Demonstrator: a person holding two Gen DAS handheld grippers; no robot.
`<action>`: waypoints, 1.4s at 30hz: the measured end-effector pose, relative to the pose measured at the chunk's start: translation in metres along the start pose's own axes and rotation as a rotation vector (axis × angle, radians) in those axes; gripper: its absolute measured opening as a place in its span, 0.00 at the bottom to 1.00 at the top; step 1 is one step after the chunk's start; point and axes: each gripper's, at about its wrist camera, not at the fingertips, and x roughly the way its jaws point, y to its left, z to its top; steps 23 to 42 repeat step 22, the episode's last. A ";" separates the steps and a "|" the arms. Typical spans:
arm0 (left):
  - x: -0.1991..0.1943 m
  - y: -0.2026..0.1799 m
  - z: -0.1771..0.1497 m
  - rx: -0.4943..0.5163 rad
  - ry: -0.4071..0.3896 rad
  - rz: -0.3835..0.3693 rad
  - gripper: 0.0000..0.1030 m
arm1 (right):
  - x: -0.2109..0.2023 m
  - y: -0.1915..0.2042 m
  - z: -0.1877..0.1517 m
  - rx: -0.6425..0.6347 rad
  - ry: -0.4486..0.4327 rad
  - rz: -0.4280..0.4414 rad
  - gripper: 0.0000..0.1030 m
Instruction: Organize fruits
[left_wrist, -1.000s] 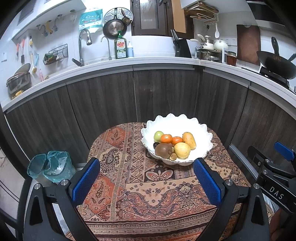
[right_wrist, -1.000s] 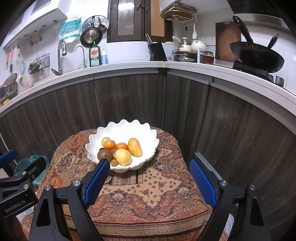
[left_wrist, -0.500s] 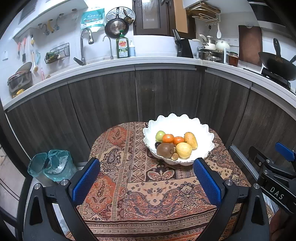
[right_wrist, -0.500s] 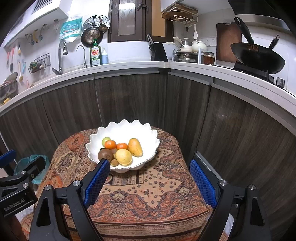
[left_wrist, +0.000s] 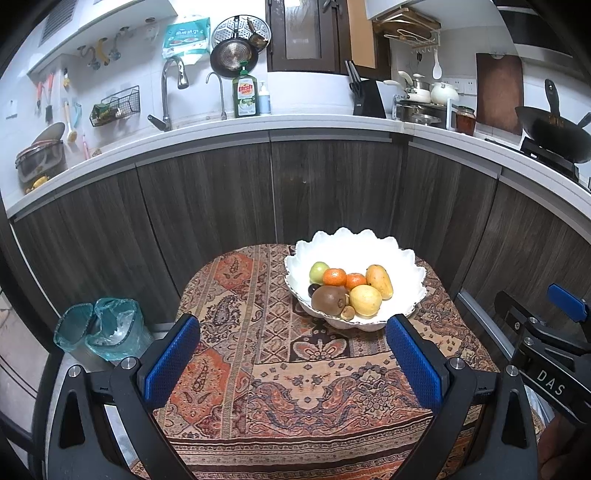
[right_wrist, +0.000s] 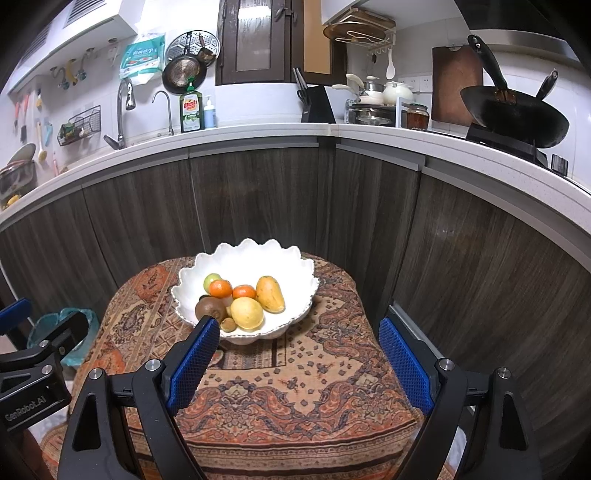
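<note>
- Two tools are held wide open and empty over a patterned cloth-covered desk (left_wrist: 306, 373): the left tool (left_wrist: 293, 360) and the right tool (right_wrist: 295, 363).
- Almost nothing is seen to have changed over the last second; both tools are kept in place, short of the fruit.
- The fruits (left_wrist: 347, 290) are gathered in a white scalloped bowl (left_wrist: 369, 245) at the desk's far side, so the task is judged to be either finished or not yet begun.
- Only in the left view are two lined bins (left_wrist: 98, 328) shown fully on the floor.
- Only in the right view is the wok (right_wrist: 513, 114) shown whole.
</note>
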 end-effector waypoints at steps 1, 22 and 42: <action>-0.001 0.000 0.000 0.000 -0.002 0.001 0.99 | 0.000 0.000 0.000 0.000 -0.001 0.000 0.87; 0.008 -0.003 -0.004 -0.003 0.003 0.004 0.99 | 0.005 -0.006 -0.003 -0.009 0.013 0.007 0.87; 0.008 -0.003 -0.004 -0.003 0.003 0.004 0.99 | 0.005 -0.006 -0.003 -0.009 0.013 0.007 0.87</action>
